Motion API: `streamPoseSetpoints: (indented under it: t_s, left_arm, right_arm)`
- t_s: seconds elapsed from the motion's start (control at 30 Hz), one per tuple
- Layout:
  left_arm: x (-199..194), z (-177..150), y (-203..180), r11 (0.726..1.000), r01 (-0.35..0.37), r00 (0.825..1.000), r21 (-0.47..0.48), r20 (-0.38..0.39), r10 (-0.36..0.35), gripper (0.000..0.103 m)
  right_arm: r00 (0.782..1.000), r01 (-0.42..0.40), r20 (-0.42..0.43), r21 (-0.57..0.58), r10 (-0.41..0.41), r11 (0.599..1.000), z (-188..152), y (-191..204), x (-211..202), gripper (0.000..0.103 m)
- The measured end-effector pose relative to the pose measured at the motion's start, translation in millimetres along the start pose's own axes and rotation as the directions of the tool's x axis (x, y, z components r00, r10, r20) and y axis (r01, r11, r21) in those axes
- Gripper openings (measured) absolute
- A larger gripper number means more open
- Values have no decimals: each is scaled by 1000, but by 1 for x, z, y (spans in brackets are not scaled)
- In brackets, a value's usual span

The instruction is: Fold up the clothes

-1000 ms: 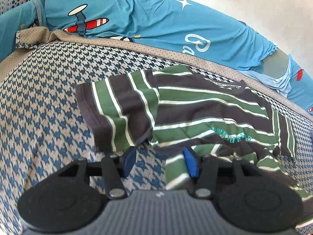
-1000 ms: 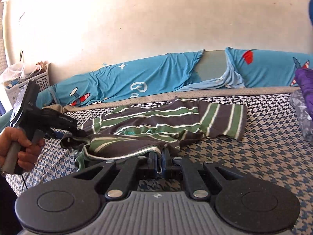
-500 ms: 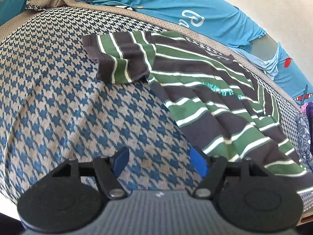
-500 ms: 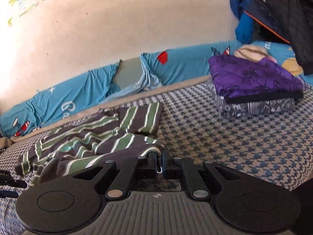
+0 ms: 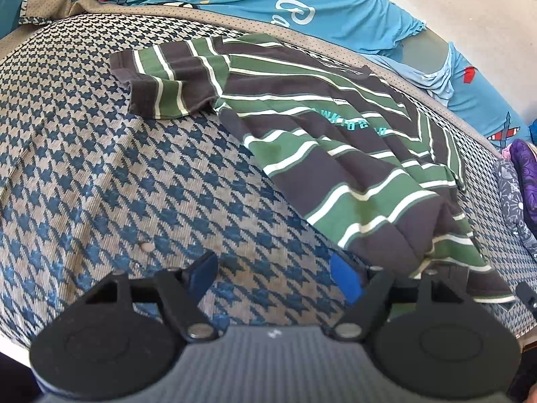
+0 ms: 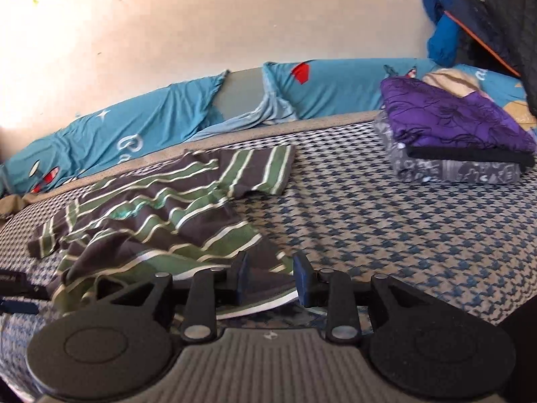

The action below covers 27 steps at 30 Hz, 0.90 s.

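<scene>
Green, charcoal and white striped cotton T-shirt (image 5: 335,141) lying spread, rumpled, on blue-and-beige houndstooth mattress cover (image 5: 141,181); teal chest lettering too blurred, I'm not reading it. My left gripper (image 5: 278,275) hovering at hem corner, blue fingers spread wide, gripping nothing. My right gripper (image 6: 271,280) sitting over opposite hem, fingers parted, cloth between but not pinched. Folded purple floral fabric stack (image 6: 456,134) resting well apart. Teal aeroplane-print cushions (image 6: 134,137) lining wall; white script partly showing, unreadable.
</scene>
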<state>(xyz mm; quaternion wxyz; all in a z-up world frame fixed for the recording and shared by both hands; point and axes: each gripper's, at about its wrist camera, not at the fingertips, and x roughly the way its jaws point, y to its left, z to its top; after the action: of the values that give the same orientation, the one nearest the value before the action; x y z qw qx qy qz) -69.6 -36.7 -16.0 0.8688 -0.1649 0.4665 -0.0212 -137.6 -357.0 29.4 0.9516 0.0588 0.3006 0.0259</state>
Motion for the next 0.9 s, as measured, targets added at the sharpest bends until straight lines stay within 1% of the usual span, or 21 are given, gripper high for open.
streamPoseSetpoints:
  t_s: [0.07, 0.17, 0.27, 0.37, 0.4, 0.43, 0.5, 0.6, 0.7, 0.77, 0.8, 0.83, 0.87, 0.9]
  left_arm:
    - [0, 0, 0, 1000, -1, 1000, -6, 0, 1, 73]
    - [1, 1, 1, 1000, -2, 1000, -15, 0, 2, 73]
    - [0, 2, 1, 1000, -4, 1000, -22, 5, 4, 74]
    - [-4, 2, 5, 999, -8, 1000, -39, 13, 8, 75]
    - [-6, 2, 6, 999, -10, 1000, -45, 18, 11, 75]
    - [-7, 2, 7, 999, -14, 1000, -50, 24, 15, 76]
    - [-9, 3, 10, 998, -24, 999, -63, 35, 26, 77]
    - [-13, 3, 16, 994, -46, 997, -95, 53, 51, 80]
    - [-14, 4, 22, 991, -59, 996, -120, 56, 66, 80]
    - [-15, 4, 24, 991, -65, 996, -120, 58, 72, 80]
    - [-16, 3, 25, 990, -68, 995, -120, 58, 75, 80]
    - [-17, 3, 26, 990, -70, 995, -121, 60, 78, 80]
    - [-18, 3, 28, 990, -71, 995, -124, 62, 79, 80]
    - [-19, 3, 29, 989, -71, 995, -129, 63, 80, 80]
  right_arm:
    - [999, -50, -17, -31, 50, 998, -5, 8, 0, 28]
    - [990, -137, -42, -103, 134, 985, -17, 29, -1, 29]
    - [976, -218, -66, -171, 210, 961, -28, 50, -2, 33]
    - [955, -297, -96, -235, 282, 925, -39, 71, -3, 39]
    - [946, -323, -106, -256, 306, 911, -43, 78, -3, 44]
    - [937, -349, -118, -276, 328, 896, -47, 84, -3, 52]
    - [917, -398, -142, -315, 372, 861, -54, 98, -3, 60]
    - [928, -372, -125, -372, 351, 850, -59, 115, 6, 61]
    - [943, -332, -111, -386, 314, 861, -59, 127, 18, 60]
    - [950, -312, -107, -379, 294, 871, -57, 131, 26, 60]
    - [951, -308, -102, -373, 291, 876, -56, 132, 28, 54]
    - [953, -304, -97, -365, 289, 880, -55, 132, 30, 41]
    - [954, -299, -91, -358, 286, 884, -54, 133, 32, 32]
    - [951, -307, -88, -346, 295, 887, -50, 133, 31, 15]
